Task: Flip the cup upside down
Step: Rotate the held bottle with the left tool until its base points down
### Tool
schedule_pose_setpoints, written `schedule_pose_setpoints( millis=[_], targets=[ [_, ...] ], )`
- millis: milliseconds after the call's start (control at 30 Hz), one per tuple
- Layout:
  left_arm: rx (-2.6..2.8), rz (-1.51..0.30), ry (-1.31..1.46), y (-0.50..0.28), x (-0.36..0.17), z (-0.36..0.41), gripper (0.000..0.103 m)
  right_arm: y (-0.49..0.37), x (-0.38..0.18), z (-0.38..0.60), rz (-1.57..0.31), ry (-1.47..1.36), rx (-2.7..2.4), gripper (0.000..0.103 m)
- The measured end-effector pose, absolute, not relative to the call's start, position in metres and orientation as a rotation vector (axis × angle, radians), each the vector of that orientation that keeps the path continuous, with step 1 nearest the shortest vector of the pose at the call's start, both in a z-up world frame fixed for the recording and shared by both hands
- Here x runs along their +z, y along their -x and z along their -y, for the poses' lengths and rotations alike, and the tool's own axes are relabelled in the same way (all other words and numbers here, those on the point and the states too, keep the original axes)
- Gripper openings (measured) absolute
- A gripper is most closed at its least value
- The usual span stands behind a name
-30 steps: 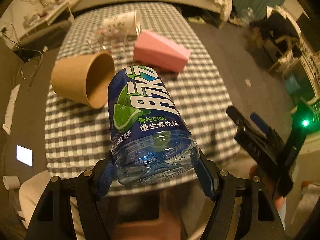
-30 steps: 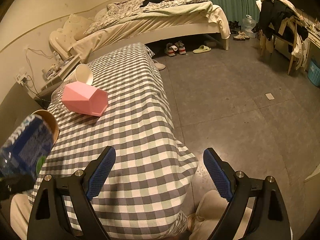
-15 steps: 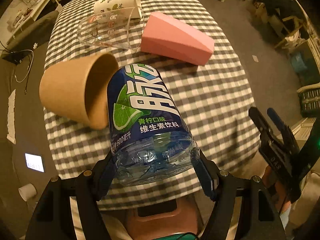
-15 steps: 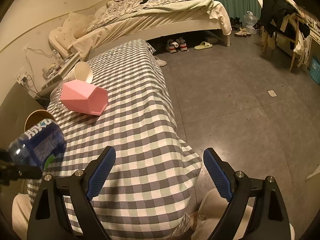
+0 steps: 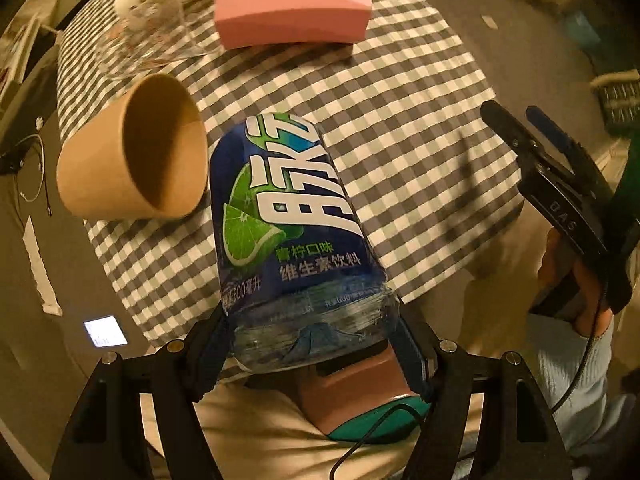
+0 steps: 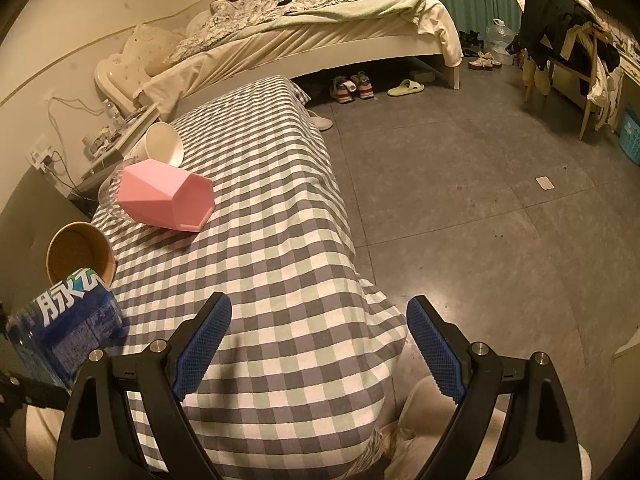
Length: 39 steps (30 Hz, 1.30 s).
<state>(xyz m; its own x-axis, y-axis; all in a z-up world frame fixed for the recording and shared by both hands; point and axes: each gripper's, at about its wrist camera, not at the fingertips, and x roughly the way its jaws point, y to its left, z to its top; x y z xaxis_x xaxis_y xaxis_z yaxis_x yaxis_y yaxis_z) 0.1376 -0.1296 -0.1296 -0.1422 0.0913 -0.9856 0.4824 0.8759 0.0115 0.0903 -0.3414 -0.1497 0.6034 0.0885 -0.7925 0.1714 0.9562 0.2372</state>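
My left gripper [image 5: 312,334] is shut on the clear base of a blue labelled plastic bottle cup [image 5: 288,216]. The cup points away from me and down over the checked tablecloth [image 5: 408,128], and its far end is hidden. In the right wrist view the same blue cup [image 6: 68,328] shows at the far left, near the table's front corner. My right gripper [image 6: 320,344] is open above the near edge of the cloth with nothing in it. In the left wrist view the right gripper [image 5: 552,184] sits off to the right, held by a hand.
A brown paper cup [image 5: 132,156] lies on its side just left of the blue cup. Behind it lie a pink faceted cup [image 5: 288,8], a clear glass [image 5: 160,36] and a white paper cup [image 6: 162,150]. A bed [image 6: 320,36] stands beyond the table, with a chair [image 6: 568,52] at the right.
The left gripper has tipped further down and moved out over the table with the blue cup in it. The right gripper has stayed open and almost still.
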Motion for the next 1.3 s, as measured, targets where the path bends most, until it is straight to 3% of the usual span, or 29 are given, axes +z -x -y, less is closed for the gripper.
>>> schedule_pose_setpoints(
  millis=[733, 1300],
  targets=[
    [-0.336, -1.653, -0.628, -0.193, -0.095, 0.188, 0.074, -0.093, -0.152, 0.354, -0.934, -0.351, -0.052, 0.09],
    [-0.378, -1.426, -0.207, -0.196, -0.079, 0.139, 0.074, -0.095, -0.155, 0.355, -0.948, -0.337, -0.064, 0.09]
  ],
)
